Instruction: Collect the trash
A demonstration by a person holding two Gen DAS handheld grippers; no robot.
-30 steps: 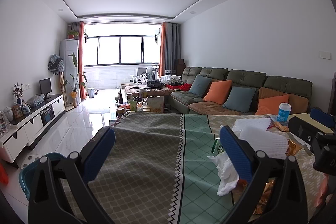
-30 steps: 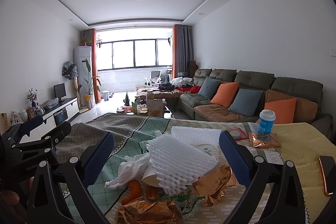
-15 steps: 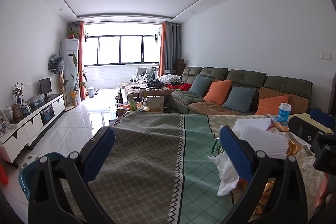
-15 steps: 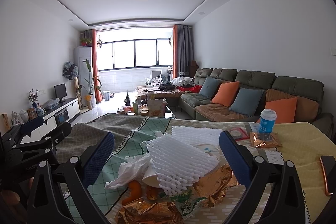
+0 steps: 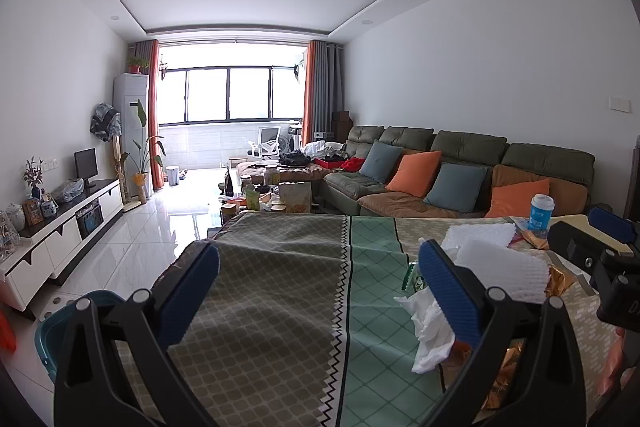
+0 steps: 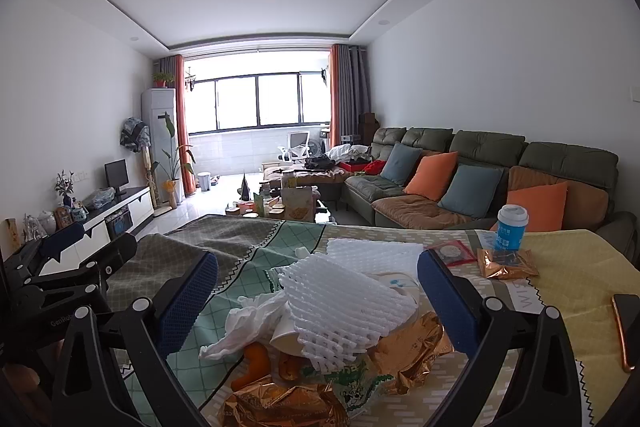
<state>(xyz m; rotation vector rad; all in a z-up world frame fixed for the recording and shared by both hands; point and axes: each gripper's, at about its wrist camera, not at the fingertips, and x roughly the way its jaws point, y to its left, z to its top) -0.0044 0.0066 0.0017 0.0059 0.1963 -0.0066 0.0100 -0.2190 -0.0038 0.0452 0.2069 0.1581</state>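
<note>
A: Status on the trash?

B: Nothing collected yet, as far as I can judge. The whole pile sits on the tabletop, near its front edge, right-hand half. White foam netting (image 6: 344, 291) on top, crumpled tissue (image 6: 244, 323) at its left, gold foil wrappers (image 6: 404, 347) and orange peel (image 6: 250, 363) under it.

A: Claws?

B: Right gripper (image 6: 316, 303) is spread wide, jaws either side of the pile, holding nothing. Left gripper (image 5: 318, 291) is likewise wide apart and empty, over the bare gray-green tablecloth (image 5: 260, 307), with the pile off to its right.

A: Anything else to grab?

B: One more gold wrapper (image 6: 506, 263) near the far right edge, just beside a blue cup w/ lid (image 6: 512, 227); can't tell if the cup's trash. Phone (image 6: 626, 327) at the right edge, prob not.

A: Bin?

B: Teal tub (image 5: 60, 323) on the floor, past the tabletop's left edge. Contents not visible.
</note>
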